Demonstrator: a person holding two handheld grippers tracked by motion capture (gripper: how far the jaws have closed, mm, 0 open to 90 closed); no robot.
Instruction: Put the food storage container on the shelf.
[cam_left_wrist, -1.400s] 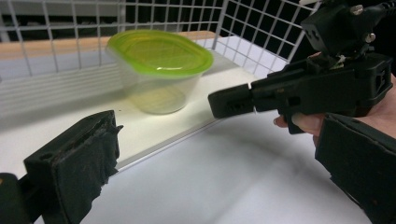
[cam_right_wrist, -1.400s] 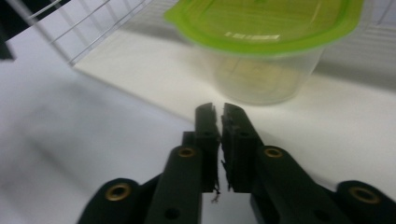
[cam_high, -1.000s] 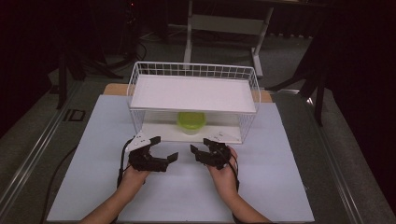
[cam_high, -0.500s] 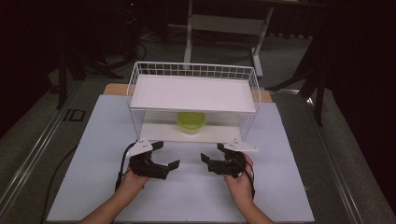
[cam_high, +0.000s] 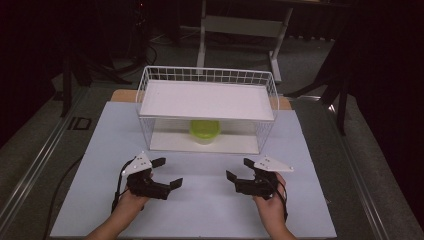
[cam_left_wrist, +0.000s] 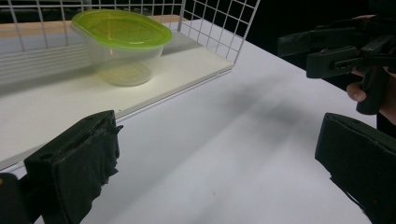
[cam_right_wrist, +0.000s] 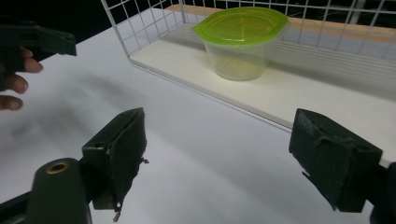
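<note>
A clear plastic container with a green lid (cam_high: 205, 131) stands on the lower shelf of a white wire rack (cam_high: 207, 100). It appears again in the left gripper view (cam_left_wrist: 122, 44) and the right gripper view (cam_right_wrist: 243, 39), upright with the lid on. My left gripper (cam_high: 170, 172) rests over the white table in front of the rack's left half, open and holding nothing (cam_left_wrist: 217, 172). My right gripper (cam_high: 239, 169) is in front of the rack's right half, also open and holding nothing (cam_right_wrist: 224, 156). The two grippers point inward at each other, both well short of the container.
The rack has a solid white top shelf (cam_high: 207, 99) with a wire rim, and its front is open. A white mat (cam_high: 200, 205) covers the table between the grippers. Dark floor, table legs (cam_high: 202, 35) and cables lie beyond the table.
Both grippers have drawn back toward the near edge of the table and moved apart, the right one going right. The container has not moved.
</note>
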